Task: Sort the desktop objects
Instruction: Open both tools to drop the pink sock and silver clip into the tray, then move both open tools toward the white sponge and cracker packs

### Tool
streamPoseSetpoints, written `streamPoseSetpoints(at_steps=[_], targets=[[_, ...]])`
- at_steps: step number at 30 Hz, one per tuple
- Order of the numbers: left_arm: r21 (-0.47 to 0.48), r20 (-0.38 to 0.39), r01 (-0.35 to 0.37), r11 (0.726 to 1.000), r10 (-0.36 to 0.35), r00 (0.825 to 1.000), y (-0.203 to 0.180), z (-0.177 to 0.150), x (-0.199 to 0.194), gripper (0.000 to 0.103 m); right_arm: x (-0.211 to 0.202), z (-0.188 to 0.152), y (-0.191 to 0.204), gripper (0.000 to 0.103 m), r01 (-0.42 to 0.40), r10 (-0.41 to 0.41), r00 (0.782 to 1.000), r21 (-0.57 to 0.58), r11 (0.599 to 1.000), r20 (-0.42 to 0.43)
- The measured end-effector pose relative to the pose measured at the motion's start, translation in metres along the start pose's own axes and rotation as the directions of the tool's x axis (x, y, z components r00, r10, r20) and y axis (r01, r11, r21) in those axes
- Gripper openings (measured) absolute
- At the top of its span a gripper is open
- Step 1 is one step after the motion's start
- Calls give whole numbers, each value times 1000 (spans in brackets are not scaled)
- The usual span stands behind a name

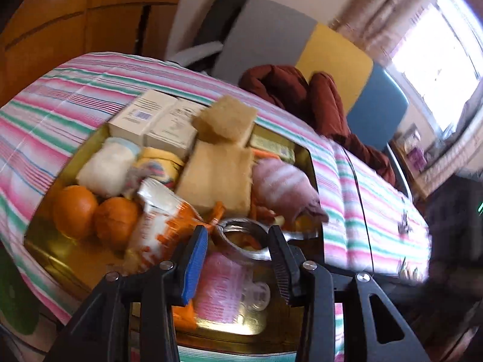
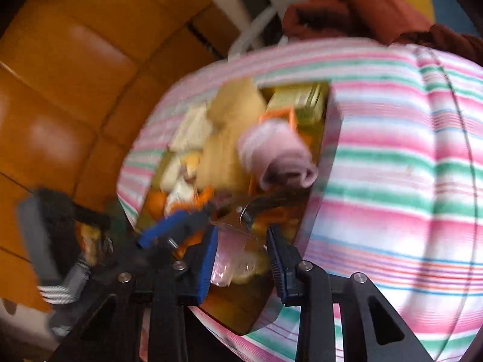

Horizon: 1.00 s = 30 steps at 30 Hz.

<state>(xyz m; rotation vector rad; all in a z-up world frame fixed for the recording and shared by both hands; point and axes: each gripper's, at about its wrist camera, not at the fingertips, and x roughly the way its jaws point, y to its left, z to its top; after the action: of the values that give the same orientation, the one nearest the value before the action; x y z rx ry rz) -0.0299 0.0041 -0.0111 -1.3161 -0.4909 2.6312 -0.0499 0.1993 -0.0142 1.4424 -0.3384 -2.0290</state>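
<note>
A gold tin tray [image 1: 51,253] on a striped cloth holds two oranges [image 1: 74,211], white boxes [image 1: 145,114], tan sponges [image 1: 217,175], a rolled pink striped sock [image 1: 280,187], an orange-and-white snack packet [image 1: 160,220], a shiny metal ring-shaped tool [image 1: 241,235] and a pink plastic packet [image 1: 223,289]. My left gripper [image 1: 238,241] hovers over the tray's near end, its jaws apart on either side of the metal tool without pressing it. My right gripper [image 2: 241,241] hangs open above the pink packet [image 2: 232,259]. The right wrist view is blurred and shows the left gripper's blue pad [image 2: 160,229].
The pink, green and white striped cloth [image 2: 392,150] covers the table to the right of the tray. A dark red jacket [image 1: 302,90] lies on chairs behind the table. Wooden cabinet doors [image 2: 60,60] stand to the left, a bright window [image 1: 437,60] at the far right.
</note>
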Motion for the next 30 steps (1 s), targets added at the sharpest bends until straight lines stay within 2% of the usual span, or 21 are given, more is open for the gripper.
streamPoseSetpoints(at_steps=[3,5,8,11,13,17,19,22,25,29,30], targets=[[-1,29,-29,1000,29,999,6,5,-11,42,22,-10,5,35,-21,21,998,-2,1000,-63],[-4,38,-25,1000,25,999,9,7,-15,42,16,-10,3,35,-22,22,999,1,1000,-27],[-13,40,-10,1000,11,999,7,8,-14,44,-16,-4,-2,35,-52,53,996,-9,999,75],[-9,25,4,1000,-4,1000,-3,4,-11,46,-48,-3,-10,46,-20,22,987,-17,1000,158],[5,2,17,1000,-17,1000,-13,0,-6,49,-63,-5,-18,58,13,-12,982,-3,1000,186],[57,-30,66,996,-65,997,-40,-10,-1,53,-89,-18,-43,59,67,-74,971,40,997,226],[84,-54,116,990,-111,992,-56,-14,2,54,-100,-25,-57,66,92,-111,960,85,992,256],[160,-85,161,974,-149,985,-84,-23,5,57,-127,-44,-84,77,143,-194,930,180,973,311],[233,-117,194,953,-170,978,-111,-32,8,58,-154,-58,-116,81,203,-301,890,296,933,341],[290,-149,225,930,-188,971,-139,-42,11,58,-193,-77,-165,86,284,-449,831,444,850,328],[301,-155,231,925,-191,969,-145,-44,12,58,-204,-80,-179,87,304,-492,809,488,819,322]])
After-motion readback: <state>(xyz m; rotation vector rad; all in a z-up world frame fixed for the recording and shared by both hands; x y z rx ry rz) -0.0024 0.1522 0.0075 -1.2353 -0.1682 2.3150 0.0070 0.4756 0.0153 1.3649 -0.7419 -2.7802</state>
